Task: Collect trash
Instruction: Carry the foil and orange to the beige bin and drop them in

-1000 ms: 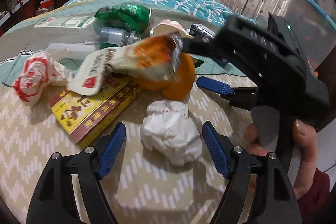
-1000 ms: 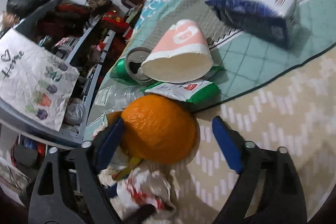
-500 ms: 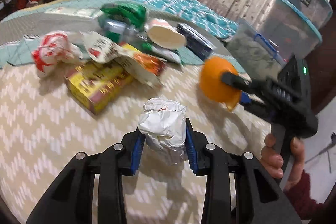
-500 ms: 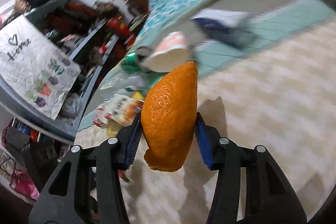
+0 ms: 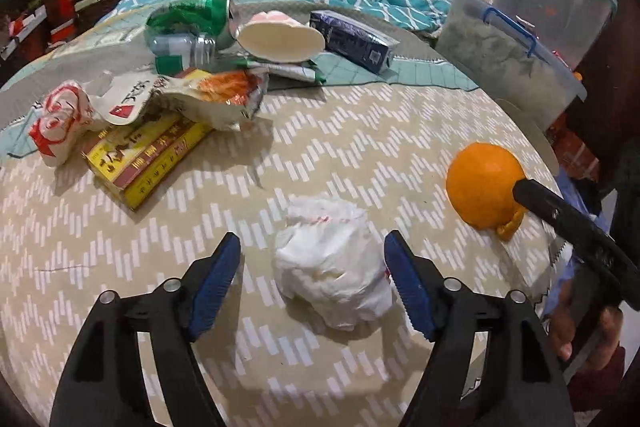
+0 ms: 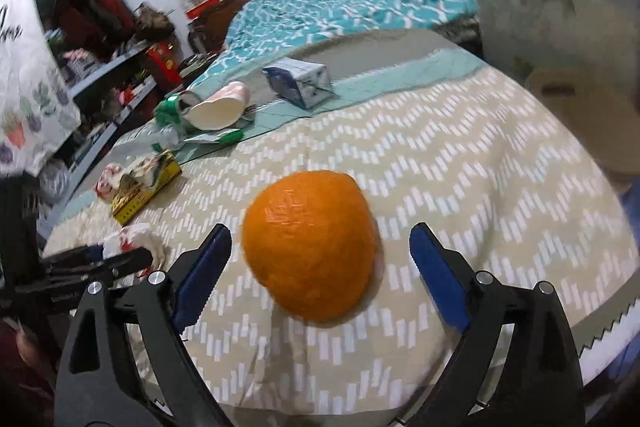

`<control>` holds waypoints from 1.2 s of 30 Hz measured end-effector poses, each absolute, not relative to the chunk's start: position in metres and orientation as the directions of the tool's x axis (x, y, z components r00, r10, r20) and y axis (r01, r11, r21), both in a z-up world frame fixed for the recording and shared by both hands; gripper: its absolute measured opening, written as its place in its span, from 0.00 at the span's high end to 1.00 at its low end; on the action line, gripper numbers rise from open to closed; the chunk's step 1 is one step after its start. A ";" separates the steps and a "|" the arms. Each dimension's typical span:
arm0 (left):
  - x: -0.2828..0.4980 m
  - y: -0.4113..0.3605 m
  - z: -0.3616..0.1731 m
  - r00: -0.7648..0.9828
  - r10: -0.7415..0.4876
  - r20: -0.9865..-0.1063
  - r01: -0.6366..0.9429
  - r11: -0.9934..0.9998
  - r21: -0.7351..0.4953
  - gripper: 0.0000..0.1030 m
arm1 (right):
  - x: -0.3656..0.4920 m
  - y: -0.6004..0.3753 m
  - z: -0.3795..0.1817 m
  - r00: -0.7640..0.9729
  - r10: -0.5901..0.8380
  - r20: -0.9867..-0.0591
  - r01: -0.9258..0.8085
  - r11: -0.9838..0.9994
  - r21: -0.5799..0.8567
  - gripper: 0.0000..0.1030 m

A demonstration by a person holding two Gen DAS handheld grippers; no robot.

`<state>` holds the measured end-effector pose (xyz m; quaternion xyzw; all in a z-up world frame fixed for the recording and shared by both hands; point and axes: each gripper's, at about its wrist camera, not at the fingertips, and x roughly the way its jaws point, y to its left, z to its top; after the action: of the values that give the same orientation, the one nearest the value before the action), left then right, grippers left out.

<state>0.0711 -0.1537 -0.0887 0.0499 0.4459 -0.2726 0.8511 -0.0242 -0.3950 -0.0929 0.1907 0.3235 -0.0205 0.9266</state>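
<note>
Item: crumpled white plastic wad with red print (image 5: 332,267), soft and creased, lying on the beige zigzag-patterned tablecloth (image 5: 360,139) between the blue ribbed pads of the left gripper (image 5: 312,279). The jaws are opening; the pads are standing clear of the wad on both sides. Half a second ago they were pinching it.

Item: domed orange peel (image 6: 310,247), dimpled and glossy, sitting on the cloth near the table's right edge, between the pads of the right gripper (image 6: 320,267). These jaws are opening too, neither pad touching the peel. Half a second ago the peel was clamped upright between them; a second ago it was lying beside the far pile.

Item: far pile, lying well apart from both grippers. It is comprising a flat yellow and red cardboard box (image 5: 148,155), a torn foil snack wrapper (image 5: 188,99) draped over it, a red and white crumpled wrapper (image 5: 60,119), a crushed green can (image 5: 192,15), a pink and white paper cup on its side (image 5: 280,39) and a dark blue carton (image 5: 352,41).
</note>
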 end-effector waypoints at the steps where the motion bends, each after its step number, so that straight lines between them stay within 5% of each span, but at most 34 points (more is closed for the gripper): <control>1: 0.072 -0.154 -0.087 0.460 -0.418 -0.783 0.509 0.847 -0.153 0.29 | -0.022 -0.391 -0.092 0.789 0.094 -0.607 0.143 0.932 0.332 0.09; 6: 0.072 -0.162 -0.090 0.456 -0.392 -0.799 0.524 0.844 -0.115 0.30 | -0.011 -0.383 -0.099 0.760 0.097 -0.643 0.136 0.943 0.303 0.12; 8: 0.073 -0.167 -0.095 0.442 -0.378 -0.813 0.533 0.840 -0.102 0.54 | -0.012 -0.383 -0.101 0.760 0.076 -0.646 0.144 0.949 0.281 0.29; 10: 0.072 -0.170 -0.094 0.450 -0.377 -0.809 0.546 0.834 -0.085 0.62 | -0.016 -0.391 -0.103 0.767 0.157 -0.622 0.110 0.923 0.369 0.48; 12: 0.074 -0.175 -0.092 0.422 -0.408 -0.810 0.556 0.822 -0.124 0.64 | -0.020 -0.400 -0.103 0.780 0.155 -0.606 0.131 0.907 0.400 0.54; 24: 0.085 -0.328 -0.064 0.210 -0.568 -0.796 0.753 0.614 -0.239 0.64 | -0.057 -0.520 -0.102 0.844 0.012 -0.536 0.332 0.774 0.540 0.57; 36: 0.109 -0.557 -0.079 0.042 -0.568 -0.822 0.820 0.489 -0.296 0.61 | -0.099 -0.662 -0.118 0.791 -0.218 -0.571 0.567 0.614 0.550 0.57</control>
<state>0.1086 -0.5575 -0.0788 0.1288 0.4900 -0.4886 0.7103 -0.0990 -0.6619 -0.1176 0.3769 0.2310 -0.2260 0.8681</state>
